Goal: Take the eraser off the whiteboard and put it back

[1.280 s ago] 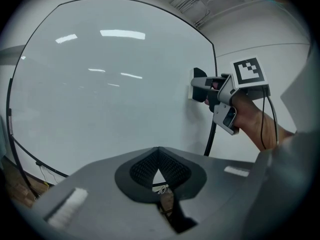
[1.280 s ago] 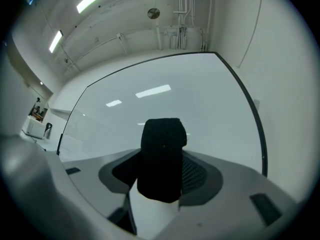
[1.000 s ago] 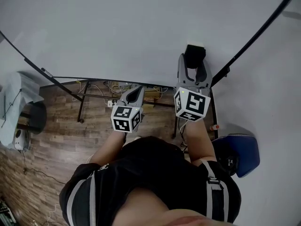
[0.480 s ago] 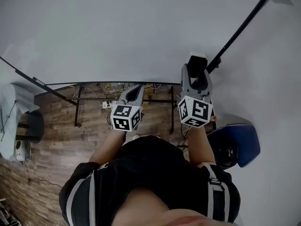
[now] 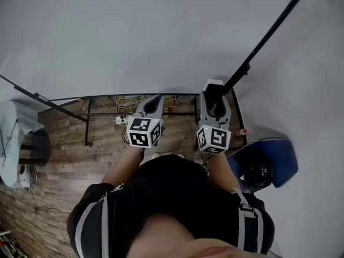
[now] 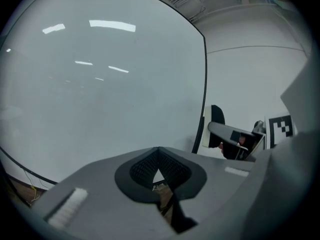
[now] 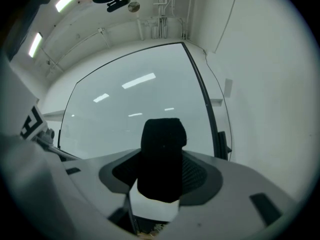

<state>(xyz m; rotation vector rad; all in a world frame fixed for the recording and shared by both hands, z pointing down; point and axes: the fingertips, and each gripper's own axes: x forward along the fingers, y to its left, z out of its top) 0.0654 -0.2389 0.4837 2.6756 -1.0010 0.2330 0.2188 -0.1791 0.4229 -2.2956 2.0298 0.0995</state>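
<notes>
Lower now than a second ago, the right gripper (image 5: 214, 93) has come down and a little nearer the person's body, bringing the eraser (image 5: 213, 86) with it; the left gripper (image 5: 157, 99) has hardly shifted.

Filling the upper part of the head view is the whiteboard (image 5: 134, 36), a broad, blank, pale surface in a thin dark frame, standing on dark legs over a wooden floor (image 5: 64, 149). Cables lie on the floor beneath it. The person (image 5: 172, 208), in a black top, stands close in front and holds both grippers out towards the board's lower edge.

On the left gripper the fingers are together, with nothing between them. On the right gripper the fingers are clamped on the eraser – a block with a white body and a black felt face – which stands up past the fingertips, near the board's lower right corner. It looks to be off the board; whether it grazes the surface cannot be told.

Judged from here, the risk lies in the return. The grip sits low on the block, so a tilted push against the board could lever it loose – and letting go before it rests flat would likely drop it to the floor.
</notes>
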